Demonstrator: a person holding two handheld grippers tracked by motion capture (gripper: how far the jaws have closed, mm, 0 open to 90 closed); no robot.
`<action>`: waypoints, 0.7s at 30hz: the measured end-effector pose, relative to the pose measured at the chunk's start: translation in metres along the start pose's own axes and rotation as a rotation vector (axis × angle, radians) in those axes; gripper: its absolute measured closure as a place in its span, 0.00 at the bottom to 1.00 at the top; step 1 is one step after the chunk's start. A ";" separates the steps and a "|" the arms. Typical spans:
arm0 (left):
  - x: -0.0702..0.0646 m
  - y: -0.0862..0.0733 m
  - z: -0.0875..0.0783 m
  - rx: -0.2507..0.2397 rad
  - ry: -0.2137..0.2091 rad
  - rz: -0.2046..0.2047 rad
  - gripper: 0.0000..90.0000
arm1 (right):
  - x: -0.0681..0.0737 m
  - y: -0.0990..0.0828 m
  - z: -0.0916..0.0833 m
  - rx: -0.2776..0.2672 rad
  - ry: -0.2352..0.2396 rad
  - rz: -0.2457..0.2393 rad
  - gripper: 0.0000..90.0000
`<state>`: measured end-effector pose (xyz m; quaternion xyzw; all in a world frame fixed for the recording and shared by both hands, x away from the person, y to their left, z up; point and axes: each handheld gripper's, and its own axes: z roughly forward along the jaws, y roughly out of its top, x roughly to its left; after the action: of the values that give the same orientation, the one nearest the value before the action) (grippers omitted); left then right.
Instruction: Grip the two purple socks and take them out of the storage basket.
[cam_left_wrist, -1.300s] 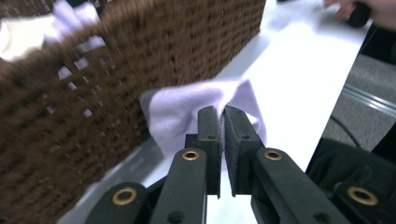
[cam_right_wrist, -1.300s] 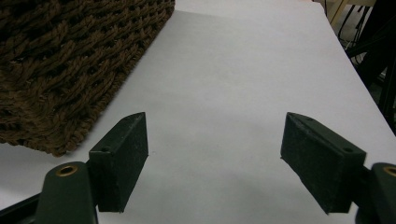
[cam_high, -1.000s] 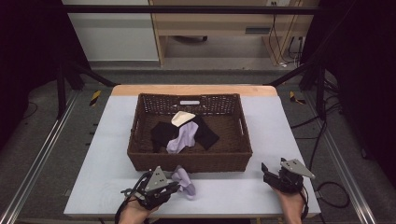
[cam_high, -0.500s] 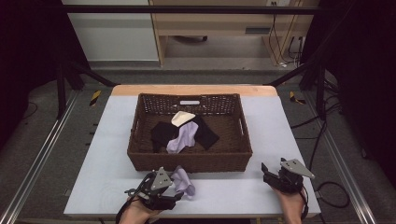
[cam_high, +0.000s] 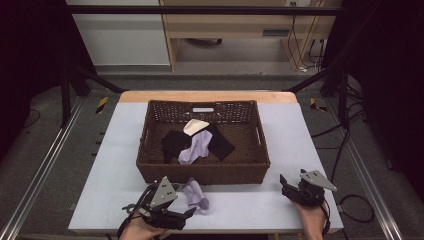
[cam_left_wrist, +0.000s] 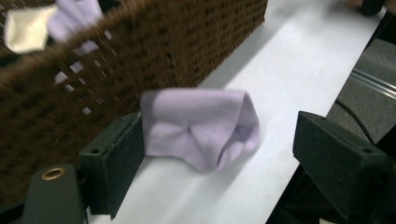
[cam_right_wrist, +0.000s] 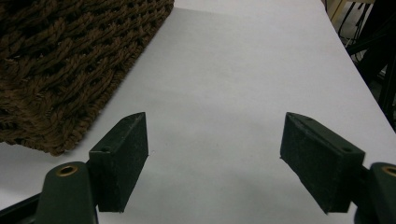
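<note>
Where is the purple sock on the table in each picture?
High view: the sock lies low, left of centre, in front of the basket.
Left gripper view: centre, beside the basket wall.
Right gripper view: not in it.
Shared landmark: the brown basket.

From my remote station I see a white-topped table (cam_high: 320, 130) with a wooden far edge (cam_high: 207, 96), set on a grey floor (cam_high: 55, 125). Metal rails (cam_high: 42, 170) run along the floor on both sides of the table. Behind it stand a white cabinet (cam_high: 120, 32) and a light wooden bench (cam_high: 245, 30), with cables (cam_high: 307, 50) hanging beside the bench. Black frame struts (cam_high: 75, 75) and dark curtains (cam_high: 30, 50) close off both flanks. Yellow-black tape marks (cam_high: 102, 103) lie near the table's far corners.
</note>
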<state>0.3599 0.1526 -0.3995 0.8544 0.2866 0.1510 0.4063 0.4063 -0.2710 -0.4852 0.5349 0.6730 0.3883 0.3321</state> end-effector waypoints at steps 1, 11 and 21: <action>0.003 0.007 -0.005 -0.017 0.015 0.009 0.18 | 0.000 0.000 0.000 0.008 -0.002 -0.001 0.26; 0.032 0.050 -0.014 -0.106 0.098 -0.023 0.18 | 0.000 0.000 0.001 0.013 -0.003 -0.001 0.26; 0.065 0.099 0.018 -0.086 0.224 -0.027 0.20 | 0.000 0.001 0.001 0.017 -0.001 0.001 0.26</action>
<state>0.4566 0.1308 -0.3317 0.8100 0.3347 0.2522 0.4102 0.4079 -0.2710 -0.4853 0.5380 0.6759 0.3825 0.3278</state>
